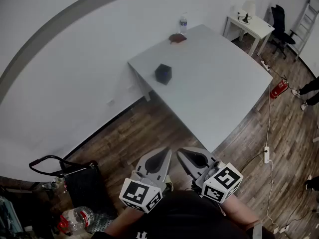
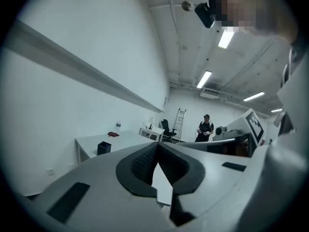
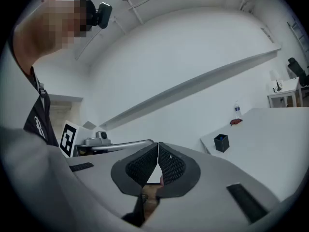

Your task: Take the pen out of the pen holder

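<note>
A small black square pen holder [image 1: 163, 74] stands near the left end of a white table [image 1: 214, 88]; it also shows far off as the pen holder [image 2: 104, 148] in the left gripper view and the pen holder [image 3: 221, 142] in the right gripper view. A hint of blue shows inside it in the right gripper view; no pen can be made out clearly. My left gripper [image 1: 160, 159] and right gripper [image 1: 188, 157] are held close to my body, well short of the table. Both have their jaws together with nothing between them.
A red-brown object [image 1: 177, 38] and a water bottle [image 1: 183, 24] lie at the table's far end. A second small desk [image 1: 249, 26] with an office chair [image 1: 279, 21] and a ladder stands beyond. A black cart [image 1: 75, 178] is at my left. Cables and a red extinguisher [image 1: 278, 89] lie on the wooden floor.
</note>
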Motion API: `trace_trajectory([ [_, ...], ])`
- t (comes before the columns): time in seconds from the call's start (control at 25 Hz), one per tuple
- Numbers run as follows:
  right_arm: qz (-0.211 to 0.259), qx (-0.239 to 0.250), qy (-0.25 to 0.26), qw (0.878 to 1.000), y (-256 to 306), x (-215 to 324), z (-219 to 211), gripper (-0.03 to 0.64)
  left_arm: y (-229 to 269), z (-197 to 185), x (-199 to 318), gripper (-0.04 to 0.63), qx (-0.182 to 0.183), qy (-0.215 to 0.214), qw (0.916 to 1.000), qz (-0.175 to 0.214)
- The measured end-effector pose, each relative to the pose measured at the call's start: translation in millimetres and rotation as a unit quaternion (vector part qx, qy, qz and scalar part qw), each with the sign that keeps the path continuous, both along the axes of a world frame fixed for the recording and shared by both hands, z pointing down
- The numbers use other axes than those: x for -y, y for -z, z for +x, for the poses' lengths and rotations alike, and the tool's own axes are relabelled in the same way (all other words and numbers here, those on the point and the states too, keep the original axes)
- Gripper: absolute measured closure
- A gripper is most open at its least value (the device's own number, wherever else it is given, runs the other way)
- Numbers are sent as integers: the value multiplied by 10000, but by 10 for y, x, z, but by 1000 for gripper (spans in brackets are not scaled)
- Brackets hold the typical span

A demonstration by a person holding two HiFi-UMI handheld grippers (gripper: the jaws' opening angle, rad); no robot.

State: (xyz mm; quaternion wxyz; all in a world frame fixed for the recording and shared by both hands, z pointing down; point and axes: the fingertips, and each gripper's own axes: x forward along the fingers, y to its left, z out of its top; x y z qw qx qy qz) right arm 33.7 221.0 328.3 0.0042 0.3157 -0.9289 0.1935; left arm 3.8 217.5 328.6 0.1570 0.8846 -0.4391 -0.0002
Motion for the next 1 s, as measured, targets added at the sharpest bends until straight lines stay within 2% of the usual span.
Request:
trace_trajectory([
  [0.32,4,-111,-243,9996,-7,559,-469,601,7,-460,539,589,12,-241,9997,108],
  [0.68,-88,-114,-553,9984,-49,1081,-534,601,-32,-612,922,589,-60,-434,9990,75],
  [1.0,0,-321,-594,9977,-221,1862,-497,600,-3,-744,1452,589,22,-277,9994,197],
])
